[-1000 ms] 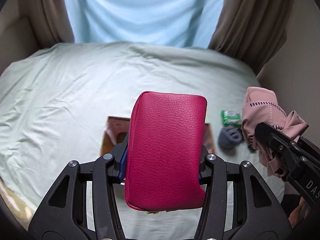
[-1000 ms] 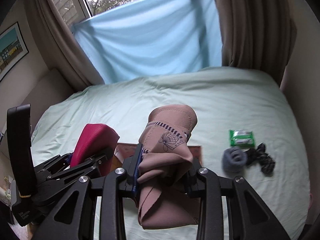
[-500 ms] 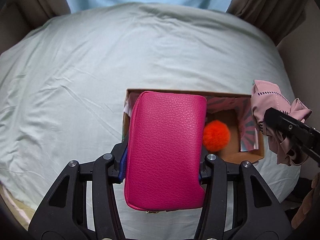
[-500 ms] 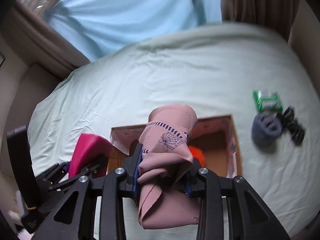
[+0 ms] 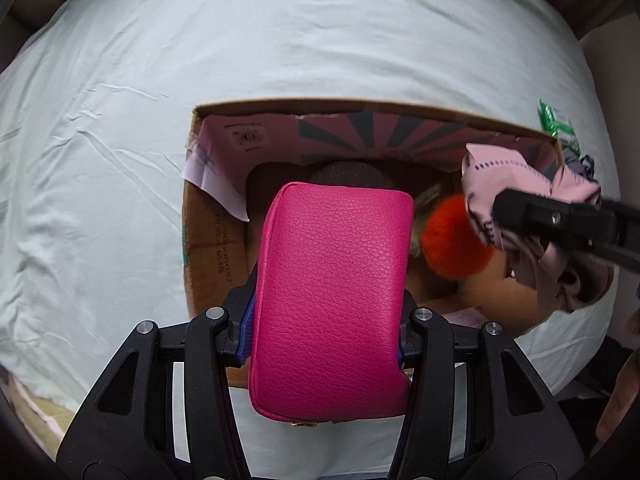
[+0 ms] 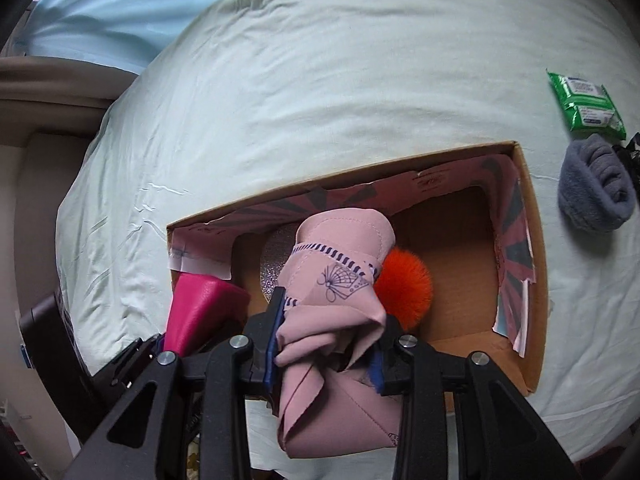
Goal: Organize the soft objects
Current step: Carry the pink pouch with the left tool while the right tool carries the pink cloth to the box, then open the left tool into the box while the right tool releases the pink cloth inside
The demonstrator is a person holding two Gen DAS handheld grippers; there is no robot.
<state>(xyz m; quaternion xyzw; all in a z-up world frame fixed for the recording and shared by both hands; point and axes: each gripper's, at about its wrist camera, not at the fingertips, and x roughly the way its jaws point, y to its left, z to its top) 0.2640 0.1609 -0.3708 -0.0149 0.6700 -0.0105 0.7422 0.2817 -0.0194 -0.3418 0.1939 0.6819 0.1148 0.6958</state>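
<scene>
My left gripper (image 5: 326, 316) is shut on a magenta leather pouch (image 5: 332, 296) and holds it above the near left part of an open cardboard box (image 5: 208, 240) on the bed. My right gripper (image 6: 328, 344) is shut on a folded pink cloth (image 6: 336, 280) above the box (image 6: 532, 248); it shows at the right in the left wrist view (image 5: 532, 216). An orange pom-pom (image 6: 408, 280) and a round dark glittery thing (image 6: 274, 256) lie inside the box. The pouch also shows in the right wrist view (image 6: 200, 312).
A pale green bedsheet (image 5: 280, 40) covers the bed. Right of the box lie a grey rolled sock (image 6: 596, 184), a green wipes packet (image 6: 586, 106) and a dark item at the frame edge (image 6: 634, 156). A blue cloth (image 6: 100, 4) hangs at the far side.
Both grippers have moved forward and tilted down over the box with their loads. The box now fills the middle of both views.
</scene>
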